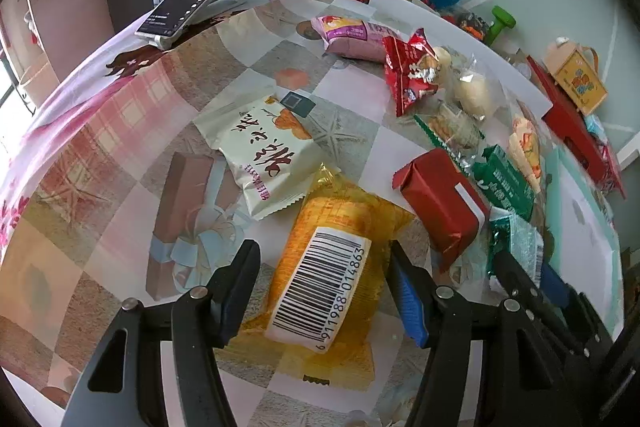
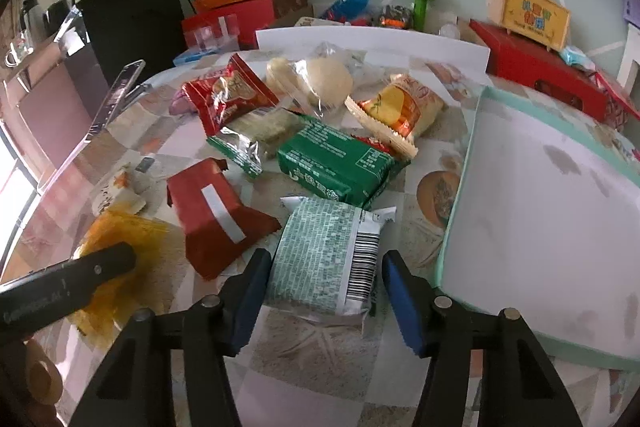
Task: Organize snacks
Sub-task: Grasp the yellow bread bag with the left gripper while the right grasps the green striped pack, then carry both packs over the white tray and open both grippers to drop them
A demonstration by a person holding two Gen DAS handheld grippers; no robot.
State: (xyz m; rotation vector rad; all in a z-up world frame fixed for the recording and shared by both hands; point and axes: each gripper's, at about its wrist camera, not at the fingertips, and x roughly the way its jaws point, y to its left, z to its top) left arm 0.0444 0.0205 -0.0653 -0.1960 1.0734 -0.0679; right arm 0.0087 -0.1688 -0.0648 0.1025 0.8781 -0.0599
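Left tool (image 1: 322, 293) straddles the yellow barcode packet (image 1: 324, 283) at lower centre of the left wrist view; pads look just beside its edges, contact unclear. Right tool (image 2: 324, 301) likewise brackets the green-white packet (image 2: 324, 255) at lower centre of its view, grip not confirmed. Both packets lie on the bench (image 1: 100, 155), the teal tray (image 2: 540, 227) at right.

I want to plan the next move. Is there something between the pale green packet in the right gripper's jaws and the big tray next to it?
Nothing visible. The pale green packet lies between the jaws of the right gripper, and only bare tablecloth separates it from the tray.
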